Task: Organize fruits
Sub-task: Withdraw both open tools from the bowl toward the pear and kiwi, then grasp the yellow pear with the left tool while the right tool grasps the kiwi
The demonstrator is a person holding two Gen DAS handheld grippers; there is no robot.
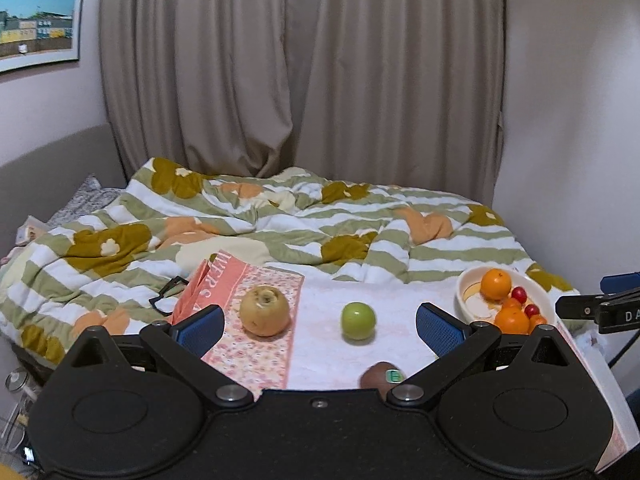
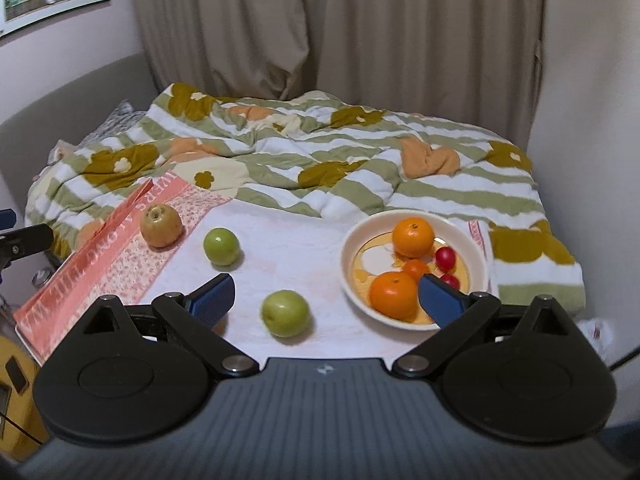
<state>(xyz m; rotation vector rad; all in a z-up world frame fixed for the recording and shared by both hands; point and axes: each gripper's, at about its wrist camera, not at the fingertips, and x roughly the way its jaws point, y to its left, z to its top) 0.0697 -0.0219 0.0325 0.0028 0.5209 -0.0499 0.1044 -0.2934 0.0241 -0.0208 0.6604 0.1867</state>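
Both grippers hang released, gripping nothing: the left gripper (image 1: 320,322) frames a green apple (image 1: 358,320), and the right gripper (image 2: 326,298) frames another green apple (image 2: 285,313). A kiwi (image 1: 382,376) is half hidden behind the left gripper's body. The right fingertip (image 2: 438,294) covers part of the bowl (image 2: 476,252) of oranges (image 2: 413,237). A brownish pear (image 1: 264,311) sits on floral cloth (image 1: 256,356).

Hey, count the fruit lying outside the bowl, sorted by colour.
green fruit: 2
yellow-brown fruit: 1
brown kiwi: 1, seen only in the left wrist view
Total: 4
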